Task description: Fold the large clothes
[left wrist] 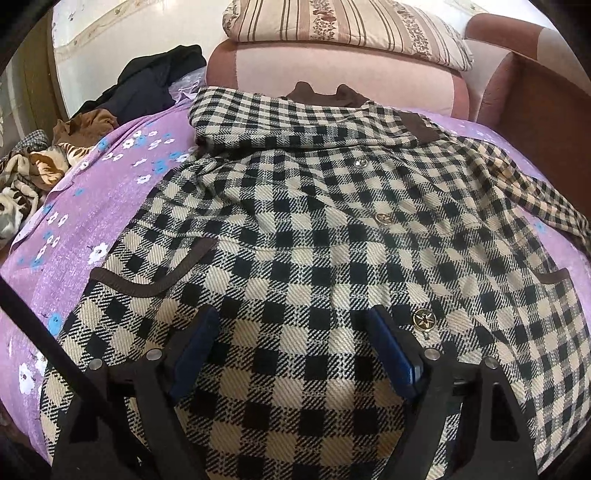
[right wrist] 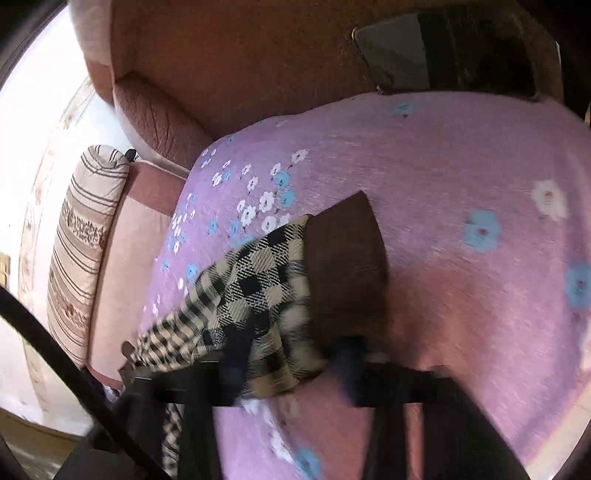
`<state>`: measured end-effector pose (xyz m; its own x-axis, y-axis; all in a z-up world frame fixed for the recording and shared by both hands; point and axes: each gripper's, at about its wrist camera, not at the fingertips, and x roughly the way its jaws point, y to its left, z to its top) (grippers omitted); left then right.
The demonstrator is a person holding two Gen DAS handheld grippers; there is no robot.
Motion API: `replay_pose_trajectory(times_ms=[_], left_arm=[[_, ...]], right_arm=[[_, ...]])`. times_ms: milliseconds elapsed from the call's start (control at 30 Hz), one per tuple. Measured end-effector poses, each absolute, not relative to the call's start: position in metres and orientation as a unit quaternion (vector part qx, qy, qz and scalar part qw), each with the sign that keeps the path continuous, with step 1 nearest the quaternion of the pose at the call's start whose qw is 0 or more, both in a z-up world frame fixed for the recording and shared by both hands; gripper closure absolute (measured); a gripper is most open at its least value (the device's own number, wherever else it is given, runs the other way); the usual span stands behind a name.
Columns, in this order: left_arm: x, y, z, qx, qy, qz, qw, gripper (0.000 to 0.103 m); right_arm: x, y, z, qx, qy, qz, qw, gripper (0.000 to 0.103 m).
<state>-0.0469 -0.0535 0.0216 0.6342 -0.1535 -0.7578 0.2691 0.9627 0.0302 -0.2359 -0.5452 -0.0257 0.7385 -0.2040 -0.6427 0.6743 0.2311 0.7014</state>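
1. In the left wrist view the left gripper (left wrist: 291, 332) stands at the lower middle of the frame with its fingers (left wrist: 391, 354) spread wide; they hold nothing, and the checked cloth shows between and beneath them.
2. That cloth is the checked jacket (left wrist: 295, 229), black and cream, which fills the centre and lower part of the frame. It lies front up on the purple flowered bedsheet (left wrist: 92, 206).
3. A gold star button (left wrist: 422, 319) sits just beside the right-hand finger; two more buttons run up the middle of the frame.
4. A brown-trimmed pocket (left wrist: 147, 273) lies at the lower left, and the brown collar (left wrist: 325, 92) is at the top centre, by the pink headboard (left wrist: 332, 74).
5. A striped pillow (left wrist: 347, 29) rests on top of the headboard, and a heap of other clothes (left wrist: 74, 147) lies at the upper left.
6. In the right wrist view, which is blurred, the right gripper (right wrist: 288, 365) is at the lower middle with its fingers (right wrist: 236, 358) closed on the jacket sleeve (right wrist: 251, 295).
7. The sleeve's brown cuff (right wrist: 347, 266) lies at the centre of the frame over the bedsheet.
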Motion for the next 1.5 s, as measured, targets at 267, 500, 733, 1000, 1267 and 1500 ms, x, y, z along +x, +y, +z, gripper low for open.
replay_pose_trajectory(times_ms=[267, 500, 733, 1000, 1267, 1500], left_arm=[[-0.043, -0.053, 0.02, 0.069, 0.408, -0.118, 0.903, 0.015], [-0.04, -0.054, 0.02, 0.07, 0.41, -0.117, 0.902, 0.015], [-0.038, -0.052, 0.028, 0.041, 0.427, -0.136, 0.893, 0.015], [-0.041, -0.039, 0.047, 0.01, 0.414, -0.141, 0.899, 0.015], [-0.03, -0.017, 0.051, -0.03, 0.426, -0.129, 0.895, 0.015], [-0.024, 0.001, 0.048, -0.054, 0.437, -0.115, 0.89, 0.015]], right_arm=[[-0.239, -0.562, 0.002, 0.489, 0.213, -0.34, 0.774, 0.094], [-0.212, -0.548, 0.028, 0.433, 0.233, -0.335, 0.804, 0.094], [-0.129, -0.482, 0.079, 0.335, 0.263, -0.256, 0.867, 0.094], [-0.016, -0.37, 0.109, 0.259, 0.296, -0.141, 0.909, 0.094], [0.086, -0.233, 0.099, 0.165, 0.353, -0.026, 0.92, 0.094], [0.135, -0.15, 0.053, 0.118, 0.414, 0.043, 0.901, 0.094]])
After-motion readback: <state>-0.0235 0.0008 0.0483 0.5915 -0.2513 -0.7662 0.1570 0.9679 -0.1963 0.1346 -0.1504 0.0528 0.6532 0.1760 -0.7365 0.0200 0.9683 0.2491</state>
